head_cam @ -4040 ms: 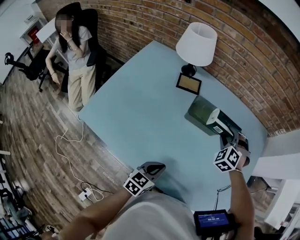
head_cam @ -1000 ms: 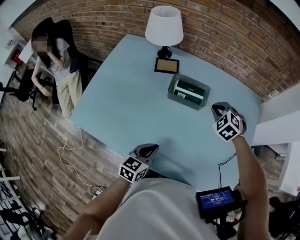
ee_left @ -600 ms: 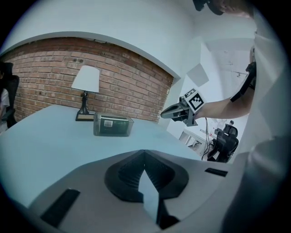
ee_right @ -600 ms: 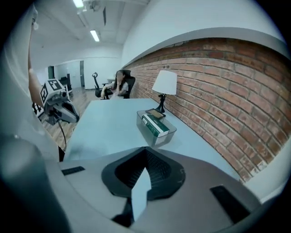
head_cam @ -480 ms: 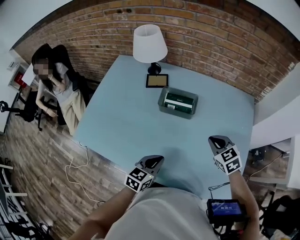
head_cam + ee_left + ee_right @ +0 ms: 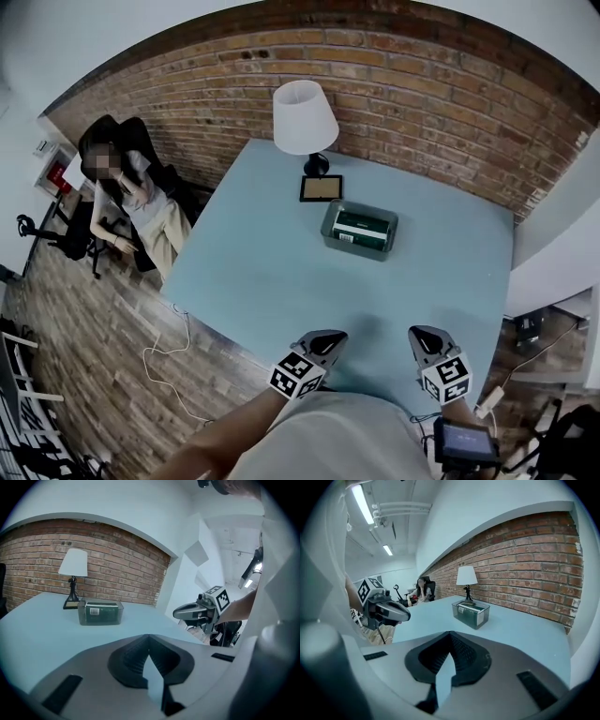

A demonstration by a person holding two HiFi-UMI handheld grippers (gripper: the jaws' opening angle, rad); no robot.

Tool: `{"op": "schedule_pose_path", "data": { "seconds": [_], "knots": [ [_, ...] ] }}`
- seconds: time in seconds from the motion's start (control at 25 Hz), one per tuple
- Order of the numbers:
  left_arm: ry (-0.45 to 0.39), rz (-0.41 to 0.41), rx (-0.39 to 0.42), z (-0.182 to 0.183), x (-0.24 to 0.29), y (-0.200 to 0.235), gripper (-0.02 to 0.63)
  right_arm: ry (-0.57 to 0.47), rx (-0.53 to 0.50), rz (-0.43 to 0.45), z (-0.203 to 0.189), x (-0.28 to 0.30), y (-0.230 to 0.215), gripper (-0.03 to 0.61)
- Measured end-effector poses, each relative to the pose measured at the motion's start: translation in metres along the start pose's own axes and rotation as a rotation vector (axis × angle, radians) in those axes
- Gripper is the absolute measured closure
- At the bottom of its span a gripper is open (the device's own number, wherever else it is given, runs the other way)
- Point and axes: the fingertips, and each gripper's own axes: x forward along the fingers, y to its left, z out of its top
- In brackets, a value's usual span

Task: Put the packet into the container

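The clear container [image 6: 330, 231] stands on the light blue table [image 6: 272, 272] towards its far side. A dark green packet [image 6: 362, 226] lies flat inside it. Container [image 6: 82, 616] and packet [image 6: 99, 611] show in the left gripper view, and again, container [image 6: 482, 617] and packet [image 6: 470, 610], in the right gripper view. My left gripper [image 6: 330, 338] and right gripper [image 6: 421, 336] hover side by side over the table's near edge, well short of the container. Both are shut and empty: the left jaws [image 6: 149, 637] and the right jaws [image 6: 451, 634] each meet at their tips.
A white lamp [image 6: 305, 117] and a small framed picture [image 6: 321, 188] stand behind the container, near the brick wall [image 6: 422, 84]. A person [image 6: 136, 202] sits in a chair off the table's left side. A cable [image 6: 164, 361] lies on the wooden floor.
Four seconds ago my right gripper held the packet at the container. It has let go and drawn back to the near edge; the packet lies in the container.
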Motion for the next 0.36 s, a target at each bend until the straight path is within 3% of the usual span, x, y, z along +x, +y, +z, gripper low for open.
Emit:
{"op": "schedule_pose_path", "data": {
  "seconds": [0.36],
  "knots": [
    [0.009, -0.012, 0.013, 0.0018, 0.0088, -0.0039, 0.606, -0.021, 0.008, 0.006, 0.0033, -0.0020, -0.0014, 0.569]
  ]
}}
